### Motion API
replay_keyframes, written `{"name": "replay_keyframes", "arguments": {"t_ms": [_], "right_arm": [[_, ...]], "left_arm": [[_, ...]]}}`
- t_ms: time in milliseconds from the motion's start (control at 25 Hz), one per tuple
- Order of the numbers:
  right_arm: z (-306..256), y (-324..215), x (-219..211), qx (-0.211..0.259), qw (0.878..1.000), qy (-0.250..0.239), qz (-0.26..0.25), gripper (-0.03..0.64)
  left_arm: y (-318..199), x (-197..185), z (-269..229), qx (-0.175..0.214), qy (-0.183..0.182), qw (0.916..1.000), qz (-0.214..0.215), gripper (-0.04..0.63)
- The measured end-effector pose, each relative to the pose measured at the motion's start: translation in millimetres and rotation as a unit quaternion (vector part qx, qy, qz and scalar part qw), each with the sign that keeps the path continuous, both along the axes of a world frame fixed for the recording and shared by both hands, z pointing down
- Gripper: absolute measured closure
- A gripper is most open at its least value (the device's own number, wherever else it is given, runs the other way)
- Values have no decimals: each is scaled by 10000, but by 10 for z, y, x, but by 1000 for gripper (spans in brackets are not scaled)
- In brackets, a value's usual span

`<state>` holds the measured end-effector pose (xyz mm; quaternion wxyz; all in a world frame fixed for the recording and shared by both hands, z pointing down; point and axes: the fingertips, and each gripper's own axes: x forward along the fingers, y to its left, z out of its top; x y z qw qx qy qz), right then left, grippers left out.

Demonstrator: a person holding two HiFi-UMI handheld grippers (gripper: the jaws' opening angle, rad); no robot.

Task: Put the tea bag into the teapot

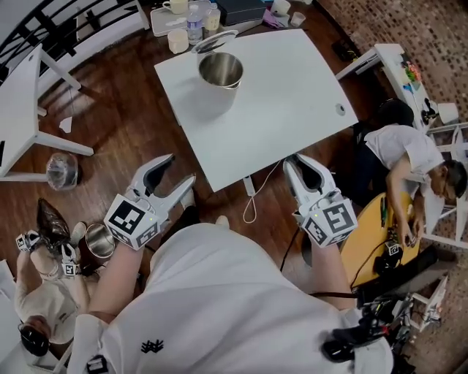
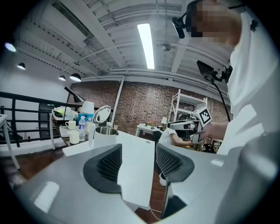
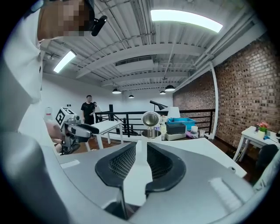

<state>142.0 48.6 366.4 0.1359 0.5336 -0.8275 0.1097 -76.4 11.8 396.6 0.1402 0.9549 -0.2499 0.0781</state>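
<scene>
A steel teapot (image 1: 221, 71) stands open at the far end of the white table (image 1: 292, 109), its lid (image 1: 214, 42) tipped up behind it. No tea bag shows in any view. My left gripper (image 1: 178, 169) hangs off the table's near-left edge, jaws wide open and empty; in the left gripper view (image 2: 138, 164) the teapot (image 2: 106, 131) lies ahead to the left. My right gripper (image 1: 307, 164) sits at the table's near corner, its jaws a narrow gap apart with nothing between them. Through that gap in the right gripper view (image 3: 141, 164) I see the teapot (image 3: 151, 132).
Cups, a bottle and boxes (image 1: 191, 18) crowd a second surface behind the table. One person (image 1: 409, 157) sits at the right by a yellow object (image 1: 369, 237); another (image 1: 44, 270) crouches at the lower left with small grippers. A cable (image 1: 252, 204) dangles from the near table edge.
</scene>
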Motion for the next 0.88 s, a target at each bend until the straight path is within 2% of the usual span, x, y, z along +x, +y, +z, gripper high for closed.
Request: {"name": "replay_keyframes", "arguments": {"t_ms": [360,880], "right_arm": [[75,579,126,84,9991,-210,-350,535],[24,863,-27,156,9971,-252,-695,541]], "left_arm": [[638,93,68,-102,-197,9993,-310,368],[1072,-7,-44,-64,-213,9979,-609,368]]}}
